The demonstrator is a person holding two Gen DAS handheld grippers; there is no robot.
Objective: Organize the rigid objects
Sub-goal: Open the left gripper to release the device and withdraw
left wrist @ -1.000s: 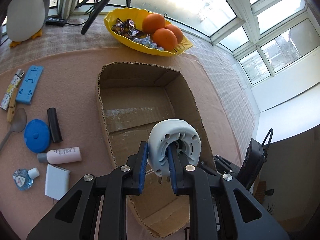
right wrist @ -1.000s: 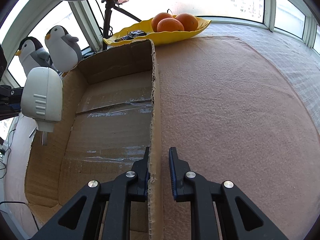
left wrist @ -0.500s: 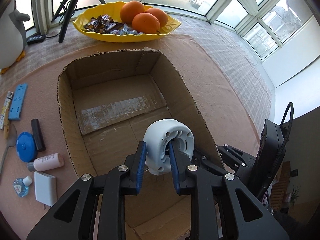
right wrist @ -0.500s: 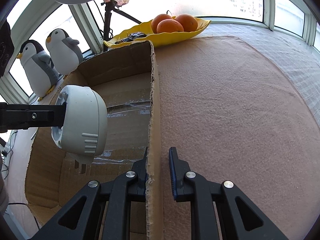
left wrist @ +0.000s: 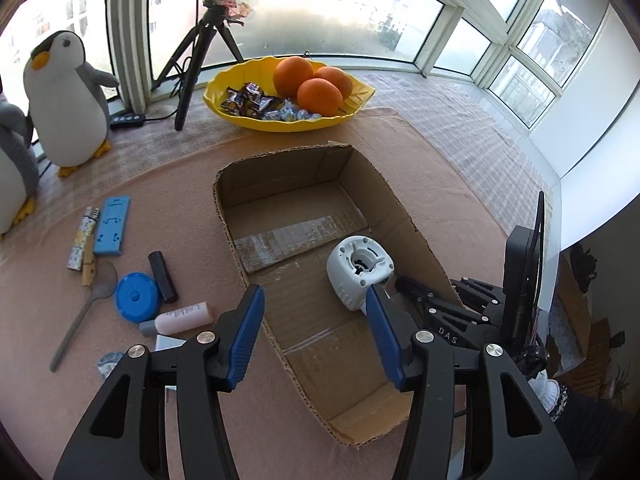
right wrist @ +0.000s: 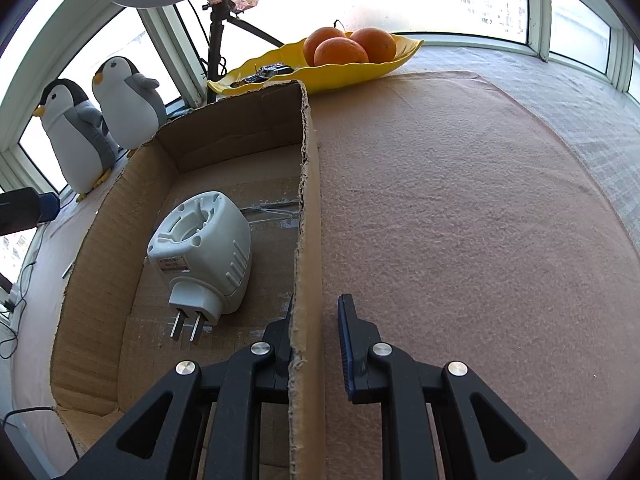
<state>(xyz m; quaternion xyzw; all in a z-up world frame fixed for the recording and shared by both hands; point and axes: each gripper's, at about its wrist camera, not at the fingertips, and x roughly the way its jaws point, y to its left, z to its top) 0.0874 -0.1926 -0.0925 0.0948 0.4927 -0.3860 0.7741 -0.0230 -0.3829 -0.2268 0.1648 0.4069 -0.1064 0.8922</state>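
Note:
A white plug-in device (left wrist: 360, 272) lies on its side on the floor of the open cardboard box (left wrist: 280, 172), near the right wall, plug prongs toward me. My left gripper (left wrist: 314, 296) hangs above the box, its jaws opening, with nothing between the blue pads; the device sits just past the right fingertip. In the right wrist view the device (right wrist: 204, 248) rests free in the box (right wrist: 120, 184). My right gripper (right wrist: 316, 308) is shut on the box's right wall, one finger inside and one outside. It also shows in the left wrist view as the right gripper (left wrist: 440, 312).
Left of the box lie a blue lid (left wrist: 136, 296), black tube (left wrist: 162, 276), pink bottle (left wrist: 182, 316), blue holder (left wrist: 112, 224), spoon (left wrist: 86, 312) and lighter (left wrist: 82, 236). A yellow bowl (left wrist: 240, 114) with oranges, a tripod (left wrist: 200, 48) and plush penguins (left wrist: 68, 100) stand behind.
The left gripper let go of the white device, which dropped onto the box floor. The gripper opened, rose and drew back. The right gripper kept its grip on the wall.

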